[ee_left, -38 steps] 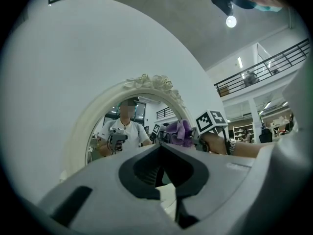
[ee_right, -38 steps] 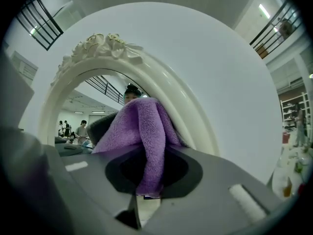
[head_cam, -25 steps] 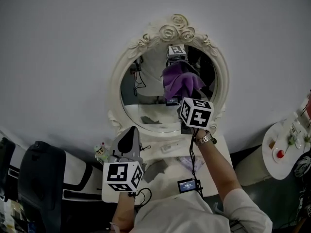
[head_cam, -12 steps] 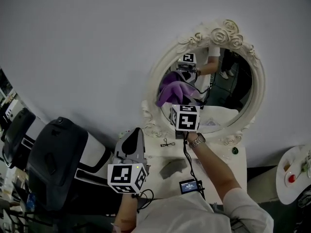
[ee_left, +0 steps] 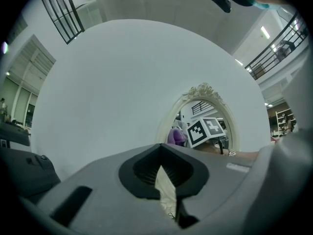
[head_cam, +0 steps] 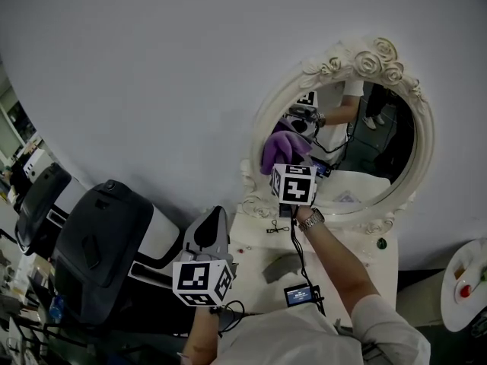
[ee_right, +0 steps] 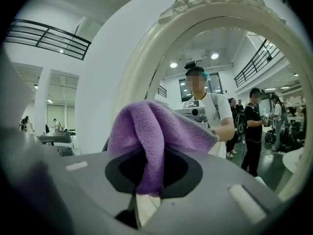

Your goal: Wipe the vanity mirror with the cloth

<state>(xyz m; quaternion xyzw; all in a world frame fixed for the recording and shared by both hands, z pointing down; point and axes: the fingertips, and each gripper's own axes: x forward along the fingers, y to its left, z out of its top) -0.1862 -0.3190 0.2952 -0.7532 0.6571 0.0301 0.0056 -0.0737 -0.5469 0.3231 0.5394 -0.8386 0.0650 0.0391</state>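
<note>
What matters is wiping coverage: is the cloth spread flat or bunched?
Bunched: the cloth stands in folds, pinched by the right gripper.

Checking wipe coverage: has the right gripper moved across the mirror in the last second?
Yes. Against the mirror frame, the right gripper with the purple cloth has gone from mid-glass to the glass's left edge.

The mirror glass (head_cam: 373,147) lies open across its middle and right side, ringed by a raised carved frame (head_cam: 346,58). The cloth (head_cam: 280,147), pinched in the right gripper (ee_right: 151,180), covers the glass's left edge. On the vanity top (head_cam: 251,251), a grey object (head_cam: 280,267) sits mid-top and a small screen device (head_cam: 303,293) at the near edge. The person's forearm (head_cam: 335,258) crosses above them. The back right corner is bare apart from a small green item (head_cam: 381,243).
</note>
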